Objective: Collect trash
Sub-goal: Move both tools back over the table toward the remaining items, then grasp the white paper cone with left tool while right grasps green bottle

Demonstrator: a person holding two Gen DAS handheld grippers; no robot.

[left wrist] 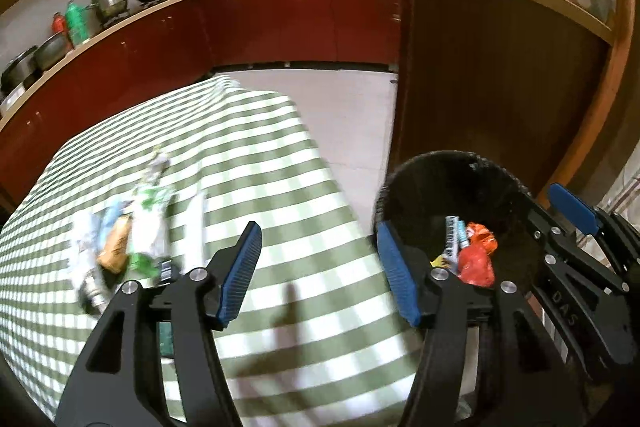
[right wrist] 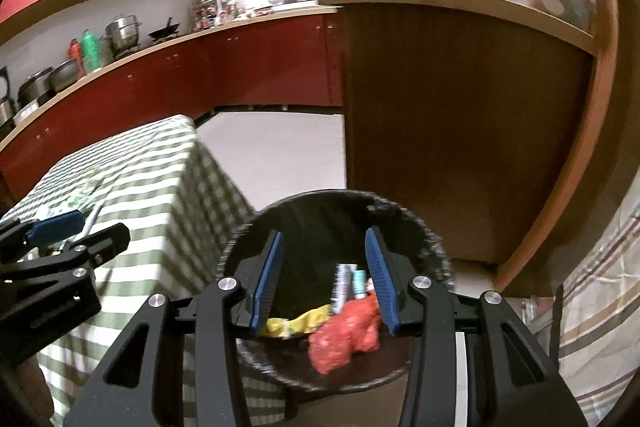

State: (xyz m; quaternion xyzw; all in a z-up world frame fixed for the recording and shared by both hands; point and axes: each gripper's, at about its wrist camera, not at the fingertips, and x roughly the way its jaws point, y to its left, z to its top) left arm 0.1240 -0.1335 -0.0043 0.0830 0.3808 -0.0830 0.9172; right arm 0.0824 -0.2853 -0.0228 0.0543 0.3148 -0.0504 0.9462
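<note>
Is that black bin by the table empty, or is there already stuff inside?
Not empty. The black bin holds a red wrapper, a yellow one and a few small packets, well below its rim.

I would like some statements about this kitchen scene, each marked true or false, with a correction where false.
1. The black bin already holds a red wrapper. True.
2. The left gripper grips a wrapper. False: its jaws stand open with nothing between them.
3. A pile of wrappers lies on the checked tablecloth. True.
4. The bin stands on the table. False: it stands on the floor beside the table.
5. The right gripper hovers over the bin. True.
</note>
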